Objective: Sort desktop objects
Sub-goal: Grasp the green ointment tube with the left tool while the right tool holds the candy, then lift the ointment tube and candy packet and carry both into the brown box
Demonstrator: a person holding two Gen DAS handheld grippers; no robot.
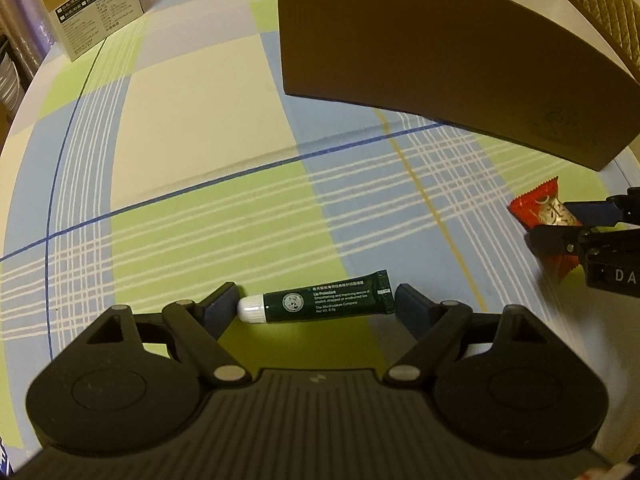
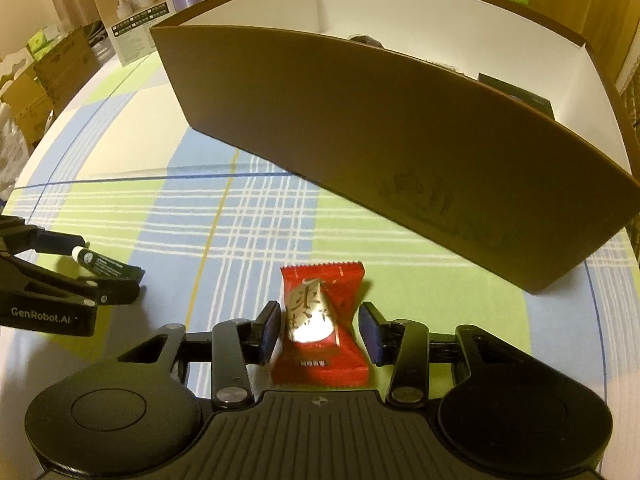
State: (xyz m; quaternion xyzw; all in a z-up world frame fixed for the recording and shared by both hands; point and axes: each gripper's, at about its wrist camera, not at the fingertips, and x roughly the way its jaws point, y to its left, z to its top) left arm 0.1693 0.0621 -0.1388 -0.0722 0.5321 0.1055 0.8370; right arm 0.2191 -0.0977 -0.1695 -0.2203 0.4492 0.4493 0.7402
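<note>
Left gripper [image 1: 316, 304] spread wide, pads bracketing the lip balm tube [image 1: 320, 298] end to end, not yet squeezing. It lies flat on the checked tablecloth [image 1: 200, 128]. Over at three o'clock, the right gripper [image 2: 319, 334] straddles the red candy packet [image 2: 322, 320], also apart. Neither item is lifted yet. The brown box [image 2: 360, 120] at twelve already holds something dark. Its near wall stands tall, so both loads likely need height to clear it; open cloth lies between.
</note>
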